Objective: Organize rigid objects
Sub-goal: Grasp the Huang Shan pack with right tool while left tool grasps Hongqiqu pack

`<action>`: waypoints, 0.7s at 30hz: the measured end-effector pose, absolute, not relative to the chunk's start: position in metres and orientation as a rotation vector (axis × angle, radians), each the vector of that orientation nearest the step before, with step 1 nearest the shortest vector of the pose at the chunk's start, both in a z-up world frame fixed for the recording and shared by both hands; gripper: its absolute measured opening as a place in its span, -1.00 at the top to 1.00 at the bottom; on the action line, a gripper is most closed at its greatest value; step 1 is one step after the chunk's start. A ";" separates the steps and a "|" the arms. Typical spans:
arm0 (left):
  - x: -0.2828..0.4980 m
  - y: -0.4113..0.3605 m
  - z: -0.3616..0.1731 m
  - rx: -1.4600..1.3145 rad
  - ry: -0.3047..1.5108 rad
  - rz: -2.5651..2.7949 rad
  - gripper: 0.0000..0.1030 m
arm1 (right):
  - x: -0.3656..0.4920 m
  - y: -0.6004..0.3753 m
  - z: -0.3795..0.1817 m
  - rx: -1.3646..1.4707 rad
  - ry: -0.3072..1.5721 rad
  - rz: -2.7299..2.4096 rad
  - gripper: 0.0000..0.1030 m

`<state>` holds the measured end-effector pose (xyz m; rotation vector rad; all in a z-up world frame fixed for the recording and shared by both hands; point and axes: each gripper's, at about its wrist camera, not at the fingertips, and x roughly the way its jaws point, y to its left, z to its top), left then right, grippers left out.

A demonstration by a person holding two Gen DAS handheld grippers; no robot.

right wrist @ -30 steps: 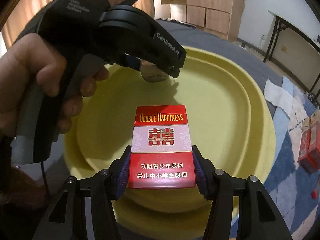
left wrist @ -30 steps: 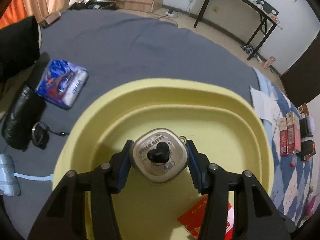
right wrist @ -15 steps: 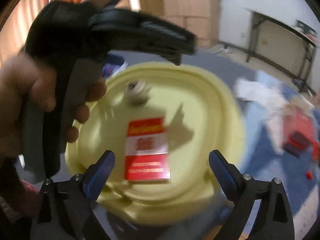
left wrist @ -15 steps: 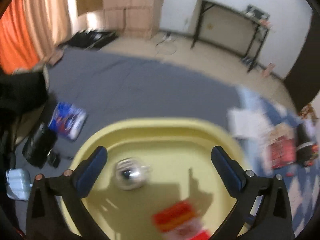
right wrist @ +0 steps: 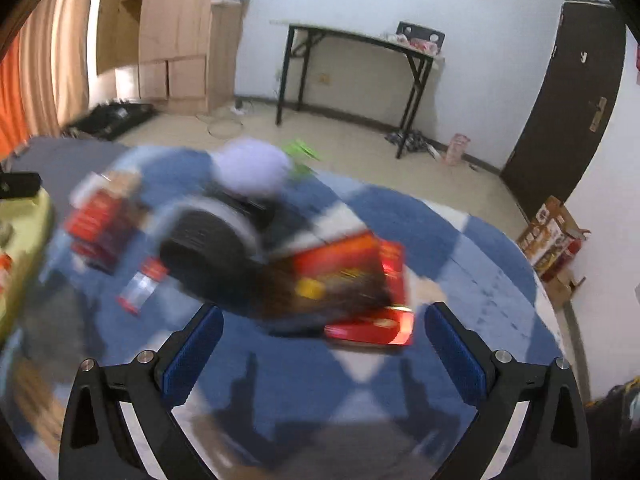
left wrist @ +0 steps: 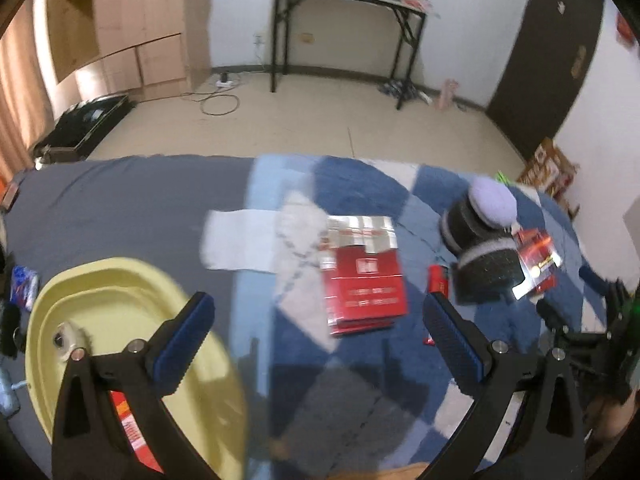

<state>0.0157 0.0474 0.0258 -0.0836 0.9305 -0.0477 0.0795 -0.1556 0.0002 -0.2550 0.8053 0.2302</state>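
Left wrist: red carton stack (left wrist: 366,292) beyond wide-open left claw (left wrist: 318,336).

Place: we take it for a home bedroom.
Bed: grey sheet (left wrist: 120,200) and blue checked blanket (left wrist: 360,360) fill our foreground.
Storage: wooden wardrobe (left wrist: 140,32) along the wall.
Window side: orange curtain (right wrist: 16,92).
Furniture: black folding table (left wrist: 348,0) against a white wall.
Exit: dark door (right wrist: 568,100).
Floor: beige, with a power strip (left wrist: 224,82) and loose cable.
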 end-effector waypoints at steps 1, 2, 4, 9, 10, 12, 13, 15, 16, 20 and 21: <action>0.019 0.038 0.022 -0.054 0.934 -0.045 -1.00 | 0.083 -0.154 -0.004 -0.276 0.803 0.233 -0.99; 0.023 0.029 0.017 -0.024 0.936 -0.042 -1.00 | 0.083 -0.149 -0.010 -0.319 0.789 0.233 -0.99; 0.029 0.018 0.005 0.013 0.951 -0.031 -1.00 | 0.081 -0.135 -0.013 -0.389 0.756 0.254 -0.99; 0.042 0.011 -0.018 0.037 0.981 -0.009 -1.00 | 0.093 -0.099 -0.037 -0.429 0.752 0.257 -0.99; 0.044 0.010 -0.019 0.035 0.982 -0.008 -1.00 | 0.095 -0.099 -0.044 -0.436 0.752 0.254 -0.99; 0.050 0.009 -0.023 0.024 0.987 -0.006 -1.00 | 0.096 -0.096 -0.046 -0.444 0.740 0.261 -0.99; 0.053 0.009 -0.024 0.018 0.987 -0.006 -1.00 | 0.096 -0.094 -0.048 -0.456 0.734 0.255 -0.99; 0.057 0.008 -0.026 0.011 0.981 -0.009 -1.00 | 0.097 -0.097 -0.053 -0.471 0.734 0.255 -0.99; 0.058 0.008 -0.027 0.009 0.971 -0.008 -1.00 | 0.099 -0.099 -0.055 -0.475 0.739 0.256 -0.99; 0.062 0.011 -0.034 -0.015 0.964 -0.004 -0.80 | 0.114 -0.110 -0.055 -0.484 0.750 0.250 -0.99; 0.063 0.012 -0.034 -0.024 0.969 -0.010 -0.40 | 0.117 -0.109 -0.056 -0.481 0.753 0.250 -0.96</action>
